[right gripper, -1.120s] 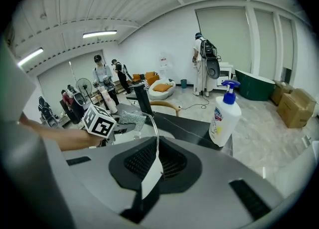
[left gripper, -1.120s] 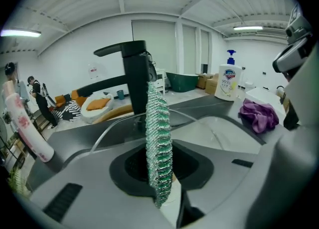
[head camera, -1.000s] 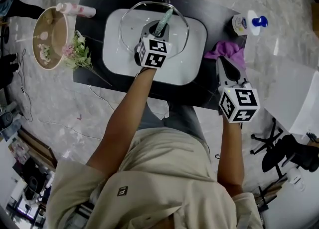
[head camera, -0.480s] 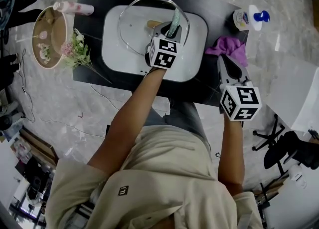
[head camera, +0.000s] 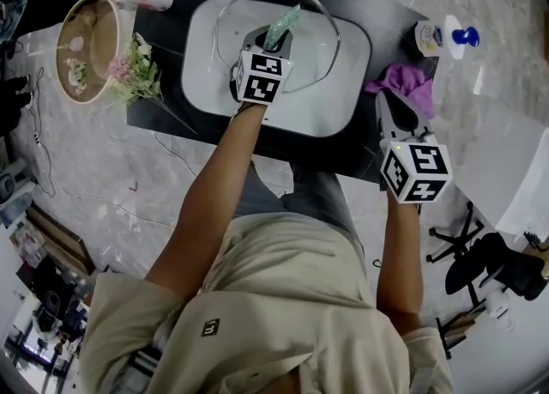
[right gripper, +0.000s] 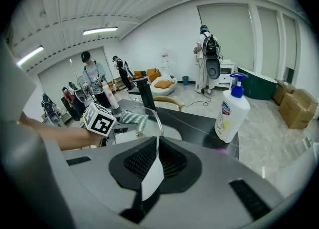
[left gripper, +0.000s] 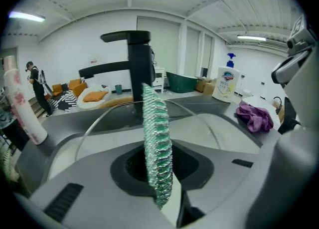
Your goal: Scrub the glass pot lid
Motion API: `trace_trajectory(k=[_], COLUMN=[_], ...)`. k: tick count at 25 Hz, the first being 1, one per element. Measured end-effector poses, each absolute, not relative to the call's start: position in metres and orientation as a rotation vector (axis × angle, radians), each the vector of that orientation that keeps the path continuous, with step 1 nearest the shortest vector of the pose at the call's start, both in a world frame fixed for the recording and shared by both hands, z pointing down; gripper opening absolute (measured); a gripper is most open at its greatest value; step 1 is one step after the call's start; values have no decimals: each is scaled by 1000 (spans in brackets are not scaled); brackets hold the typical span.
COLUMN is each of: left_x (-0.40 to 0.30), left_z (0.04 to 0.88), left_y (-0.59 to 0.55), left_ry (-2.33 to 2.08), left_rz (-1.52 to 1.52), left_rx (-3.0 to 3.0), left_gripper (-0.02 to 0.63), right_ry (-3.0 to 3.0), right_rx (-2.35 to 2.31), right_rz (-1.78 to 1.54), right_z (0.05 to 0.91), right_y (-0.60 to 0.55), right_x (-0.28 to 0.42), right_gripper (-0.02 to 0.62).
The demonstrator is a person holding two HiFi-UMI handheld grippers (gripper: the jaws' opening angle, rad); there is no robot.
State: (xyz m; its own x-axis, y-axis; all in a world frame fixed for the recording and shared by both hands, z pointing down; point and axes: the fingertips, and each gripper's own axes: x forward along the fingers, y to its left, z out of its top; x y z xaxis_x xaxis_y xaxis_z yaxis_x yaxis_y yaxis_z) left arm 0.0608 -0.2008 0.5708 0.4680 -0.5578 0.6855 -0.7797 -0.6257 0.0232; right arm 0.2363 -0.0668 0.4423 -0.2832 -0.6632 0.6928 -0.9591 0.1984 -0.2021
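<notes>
Head view: the left gripper [head camera: 273, 40] holds a green sponge [head camera: 281, 23] over the glass pot lid [head camera: 319, 36], which lies in the white sink [head camera: 347, 96]. The right gripper [head camera: 393, 111] is well apart, by the counter [head camera: 163, 15] edge.

Left gripper view: its fingers pinch the sponge, with the lid's rim just beyond.

Right gripper view: its fingers are pressed together and empty, with the lid ahead to the left.

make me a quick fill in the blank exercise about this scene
1. The ____ gripper is shut on the green scrub pad.
2. The glass pot lid lies on a ____ tray.
3. The cloth near the right gripper is ____.
4. The soap bottle has a ____ pump.

Missing words: left; white; purple; blue
</notes>
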Motion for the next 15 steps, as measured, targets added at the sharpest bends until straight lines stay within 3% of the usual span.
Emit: trace_trajectory(k=[8,15], left_x=[-62,-85], left_z=[573,578], left_y=[-228,-222], left_ry=[-1372,-1389], left_rz=[977,980], left_rx=[2209,2178], left_gripper=[89,89], right_ry=[-2052,-2072], right_rx=[1417,1362], right_rz=[843,821], right_z=[450,451], right_y=[-76,-82], right_x=[197,174], right_gripper=[28,28])
